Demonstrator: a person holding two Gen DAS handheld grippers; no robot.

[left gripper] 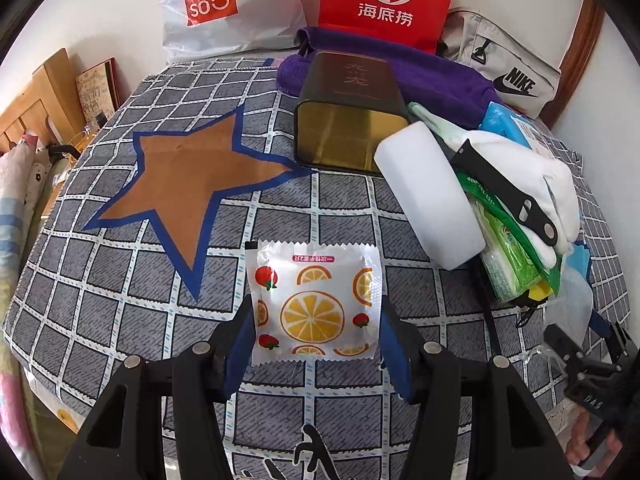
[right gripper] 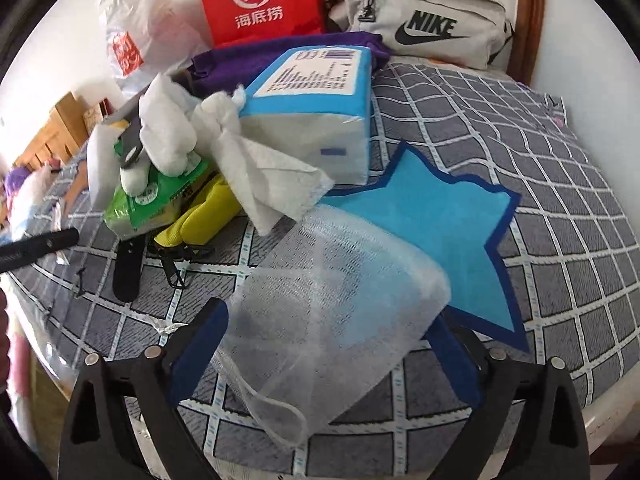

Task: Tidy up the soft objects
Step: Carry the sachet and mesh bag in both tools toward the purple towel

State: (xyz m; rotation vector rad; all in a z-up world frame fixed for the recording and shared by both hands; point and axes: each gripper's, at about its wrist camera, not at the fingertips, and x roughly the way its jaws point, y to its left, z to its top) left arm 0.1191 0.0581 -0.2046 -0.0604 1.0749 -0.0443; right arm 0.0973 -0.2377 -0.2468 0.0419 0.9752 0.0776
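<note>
White sheer mesh drawstring pouch [right gripper: 332, 316], lying on the checked bedcover [right gripper: 540, 160] near its front edge, long axis slanted across the wide-apart right gripper [right gripper: 324, 356]; fruit-printed white sachet [left gripper: 314, 306] is clamped in the left gripper [left gripper: 316, 336].

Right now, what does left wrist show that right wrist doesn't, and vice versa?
Left wrist only: the fruit-print packet between the left claw fingers, the brown star, and the open dark tin on its side.

Right wrist only: the mesh bag between the open right claw fingers, the blue star, a crumpled white tissue, and a yellow glove.

Both: the red bag, the Nike pouch, the purple towel, the Miniso bag, the green tissue pack, and the checked sheet.
</note>
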